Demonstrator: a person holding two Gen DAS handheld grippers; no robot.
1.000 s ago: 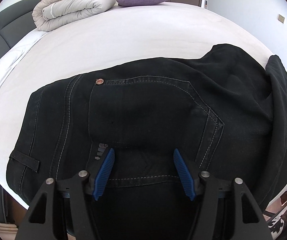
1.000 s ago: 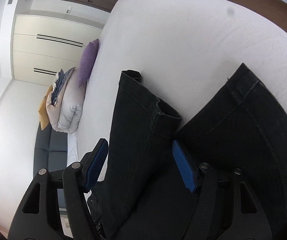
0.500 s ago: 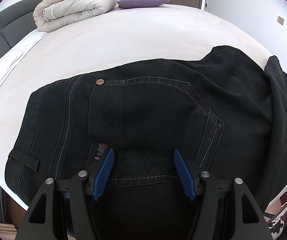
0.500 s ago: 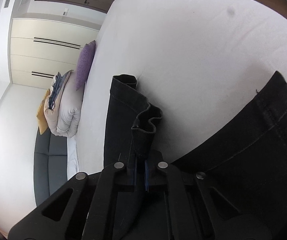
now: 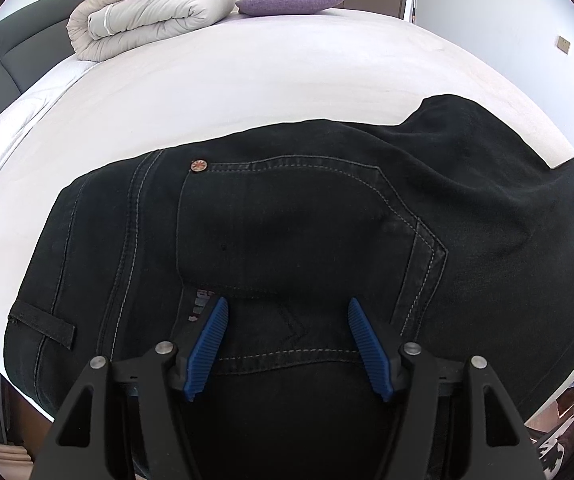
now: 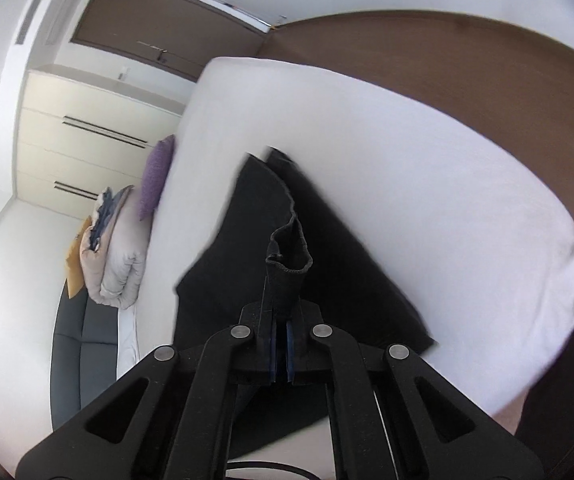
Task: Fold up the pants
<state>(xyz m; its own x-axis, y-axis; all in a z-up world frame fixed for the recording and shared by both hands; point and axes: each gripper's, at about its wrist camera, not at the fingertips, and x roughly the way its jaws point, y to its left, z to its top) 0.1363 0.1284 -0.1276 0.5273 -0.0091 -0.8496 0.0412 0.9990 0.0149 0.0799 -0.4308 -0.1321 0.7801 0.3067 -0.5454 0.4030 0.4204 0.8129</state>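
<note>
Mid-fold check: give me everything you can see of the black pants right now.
The black pants look like dark denim with pale topstitching, a back pocket, a copper rivet and a belt loop. The seat lies flat on the white bed, with the left gripper over the waist area, jaws apart, not pinching it. In the right wrist view a leg runs across the mattress, and the right gripper is shut on its bunched hem.

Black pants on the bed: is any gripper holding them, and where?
Yes. The right gripper pinches the black pants at a leg's hem end. The left gripper is open, holding nothing.
</note>
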